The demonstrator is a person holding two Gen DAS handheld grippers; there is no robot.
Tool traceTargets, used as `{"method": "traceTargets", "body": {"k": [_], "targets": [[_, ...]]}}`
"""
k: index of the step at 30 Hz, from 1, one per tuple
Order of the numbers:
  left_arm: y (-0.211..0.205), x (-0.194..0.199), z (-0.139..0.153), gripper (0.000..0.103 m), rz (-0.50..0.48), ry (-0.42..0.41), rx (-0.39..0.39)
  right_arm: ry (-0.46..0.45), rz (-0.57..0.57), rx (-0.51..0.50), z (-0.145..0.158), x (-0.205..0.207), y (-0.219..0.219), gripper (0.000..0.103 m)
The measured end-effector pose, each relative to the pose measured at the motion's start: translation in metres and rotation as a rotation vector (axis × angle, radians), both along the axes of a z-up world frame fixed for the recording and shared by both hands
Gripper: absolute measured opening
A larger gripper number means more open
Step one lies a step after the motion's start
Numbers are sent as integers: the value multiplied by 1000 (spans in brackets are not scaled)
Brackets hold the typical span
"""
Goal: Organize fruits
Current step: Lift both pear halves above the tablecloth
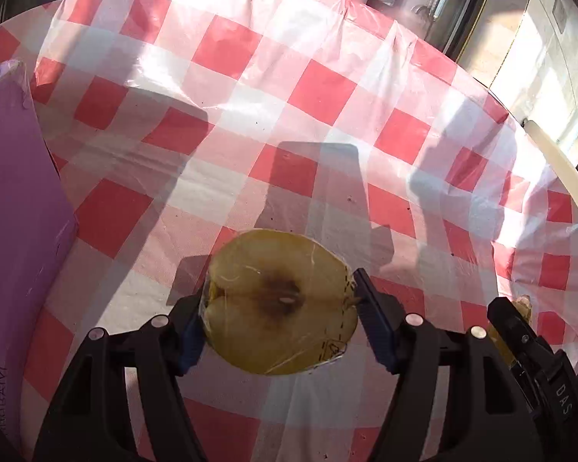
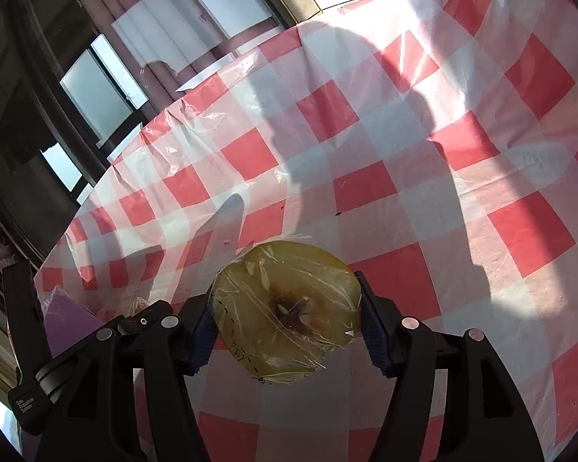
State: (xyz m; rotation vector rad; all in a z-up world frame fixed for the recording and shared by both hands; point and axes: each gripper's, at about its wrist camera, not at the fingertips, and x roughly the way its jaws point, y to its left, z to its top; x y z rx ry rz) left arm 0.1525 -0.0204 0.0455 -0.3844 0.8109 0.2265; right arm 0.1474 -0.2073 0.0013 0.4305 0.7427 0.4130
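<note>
My left gripper (image 1: pixel 279 308) is shut on a halved yellow fruit wrapped in cling film (image 1: pixel 281 300), cut face toward the camera, held above the red-and-white checked tablecloth (image 1: pixel 250 115). My right gripper (image 2: pixel 287 310) is shut on a second wrapped fruit half (image 2: pixel 287 308), also held above the cloth (image 2: pixel 404 154). The right gripper shows at the lower right edge of the left wrist view (image 1: pixel 520 331). The left gripper's body shows at the lower left of the right wrist view (image 2: pixel 142 321).
A purple box (image 1: pixel 19 231) stands at the left of the table; its corner also shows in the right wrist view (image 2: pixel 65 312). The table's far edge curves round with windows and curtains beyond (image 2: pixel 96 96). A cream chair rail (image 1: pixel 558 161) is at the right.
</note>
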Motion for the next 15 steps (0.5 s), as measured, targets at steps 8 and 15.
{"method": "traceTargets", "body": {"k": [8,15], "targets": [[6,-58,-27,68,-177,80,133,2,-1,-11,0,-1,1,62],[13,-58,-37,69,-185,79,152,7,-5,-21,-1,0,2,62]]}}
